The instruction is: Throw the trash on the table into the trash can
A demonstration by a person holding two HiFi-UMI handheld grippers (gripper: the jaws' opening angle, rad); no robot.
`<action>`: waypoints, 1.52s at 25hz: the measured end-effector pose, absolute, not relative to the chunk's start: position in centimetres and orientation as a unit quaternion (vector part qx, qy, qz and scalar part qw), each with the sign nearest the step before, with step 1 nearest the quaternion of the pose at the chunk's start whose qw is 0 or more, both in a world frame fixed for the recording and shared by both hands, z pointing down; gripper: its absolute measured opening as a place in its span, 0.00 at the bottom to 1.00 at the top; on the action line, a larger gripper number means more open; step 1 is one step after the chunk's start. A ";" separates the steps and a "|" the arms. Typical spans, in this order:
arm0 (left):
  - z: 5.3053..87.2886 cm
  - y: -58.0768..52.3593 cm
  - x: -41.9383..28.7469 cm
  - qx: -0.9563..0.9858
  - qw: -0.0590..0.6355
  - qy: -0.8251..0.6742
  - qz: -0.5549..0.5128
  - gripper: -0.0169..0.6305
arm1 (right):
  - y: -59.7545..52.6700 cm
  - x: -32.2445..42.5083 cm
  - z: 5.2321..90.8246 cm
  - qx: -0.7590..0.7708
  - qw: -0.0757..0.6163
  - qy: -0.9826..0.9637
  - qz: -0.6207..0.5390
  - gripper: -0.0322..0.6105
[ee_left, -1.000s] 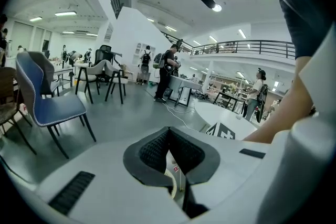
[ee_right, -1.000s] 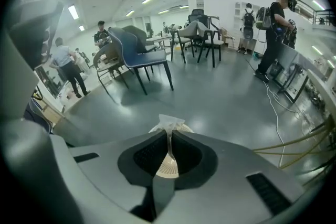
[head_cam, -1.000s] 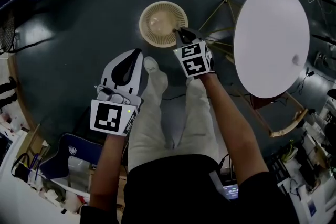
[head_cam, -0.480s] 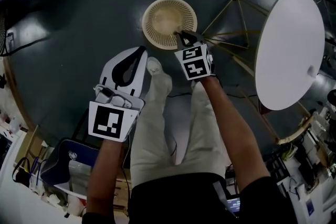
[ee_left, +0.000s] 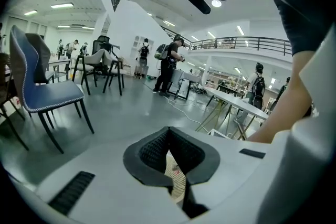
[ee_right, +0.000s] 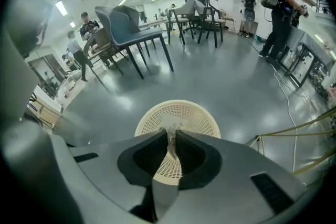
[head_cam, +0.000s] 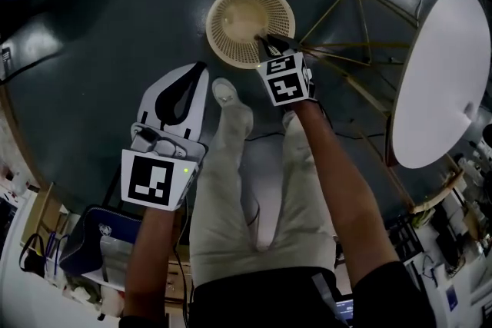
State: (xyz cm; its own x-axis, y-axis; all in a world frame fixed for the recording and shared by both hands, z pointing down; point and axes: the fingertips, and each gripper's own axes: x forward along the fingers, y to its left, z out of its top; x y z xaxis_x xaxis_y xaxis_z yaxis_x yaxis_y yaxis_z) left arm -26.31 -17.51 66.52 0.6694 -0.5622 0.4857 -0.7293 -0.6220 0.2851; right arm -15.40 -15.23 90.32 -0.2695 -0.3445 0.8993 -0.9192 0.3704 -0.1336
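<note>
The trash can (head_cam: 250, 25) is a cream mesh basket on the dark floor; the right gripper view shows it straight below (ee_right: 178, 115). My right gripper (head_cam: 267, 42) hangs over the basket's near rim and points steeply down. Its jaws (ee_right: 171, 134) are shut on a thin, pale, crumpled scrap of trash (ee_right: 170, 145) that dangles between the pads above the basket. My left gripper (head_cam: 197, 75) is held lower left of the basket, beside the person's shoe, with its jaws (ee_left: 169, 131) shut and nothing between the pads. A pale mesh patch (ee_left: 177, 181) shows through the gap behind them.
A round white table (head_cam: 442, 81) on thin gold legs (head_cam: 350, 50) stands right of the basket. The person's legs (head_cam: 231, 188) fill the middle. A blue chair (ee_left: 44, 94) and black chairs (ee_right: 134, 34) stand further off, with people and long tables behind.
Both grippers have come down toward the floor. The right one, still holding the scrap, now sits over the basket's rim. The table has slid toward the right edge of the head view.
</note>
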 end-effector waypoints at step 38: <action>56.8 -17.0 -23.6 0.897 0.210 -0.358 0.151 0.05 | -13.9 -16.1 76.2 0.426 0.386 -0.755 0.315 0.08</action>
State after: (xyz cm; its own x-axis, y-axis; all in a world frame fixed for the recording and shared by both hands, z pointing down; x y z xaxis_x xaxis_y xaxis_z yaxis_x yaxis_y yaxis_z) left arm -23.57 -17.01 56.81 0.6978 -0.5789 0.4218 -0.7060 -0.6552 0.2689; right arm -16.06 -13.89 76.19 -0.3389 -0.3998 0.8516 -0.8862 0.4397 -0.1462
